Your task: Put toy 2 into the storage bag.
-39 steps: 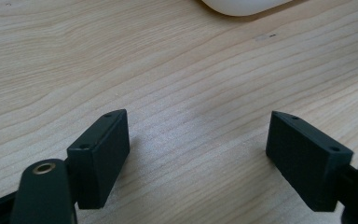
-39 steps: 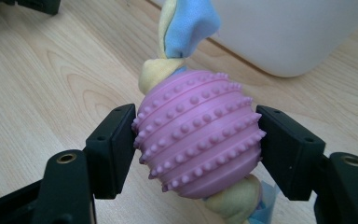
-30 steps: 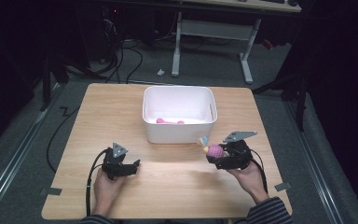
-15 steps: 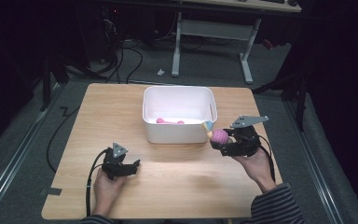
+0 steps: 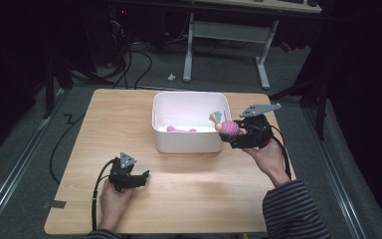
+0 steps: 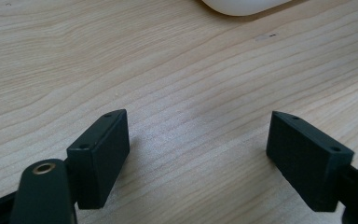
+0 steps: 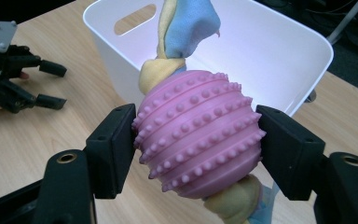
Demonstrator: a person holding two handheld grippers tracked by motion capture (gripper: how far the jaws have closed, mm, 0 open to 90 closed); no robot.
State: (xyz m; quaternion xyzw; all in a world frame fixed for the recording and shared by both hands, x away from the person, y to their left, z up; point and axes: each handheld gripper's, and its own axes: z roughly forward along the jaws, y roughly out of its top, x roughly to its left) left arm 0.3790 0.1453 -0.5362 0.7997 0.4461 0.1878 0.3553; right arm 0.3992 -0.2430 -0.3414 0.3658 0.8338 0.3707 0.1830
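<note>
Holding a Knobbly Pink Ball at the Bin's Edge

Starting at the left, we rest our left gripper (image 5: 140, 178) on the wooden table (image 5: 194, 189), near the front edge. In the left gripper view its jaws stand spread wide with bare wood grain between them, pinching nothing.

Toward the middle sits the white bin (image 5: 189, 144), with a handle slot cut in its wall and a pink item (image 5: 180, 129) lying on its floor. We can read no brand, label or writing on anything.

At the right, our right gripper (image 7: 196, 140) is clamped on the pink ball toy (image 7: 200, 140), raised off the table just beside the bin's right rim. The ball is rubbery, ringed with rows of small nubs, and a knotted yellow and blue cloth strip (image 7: 182, 28) runs through it, out both ends.
</note>
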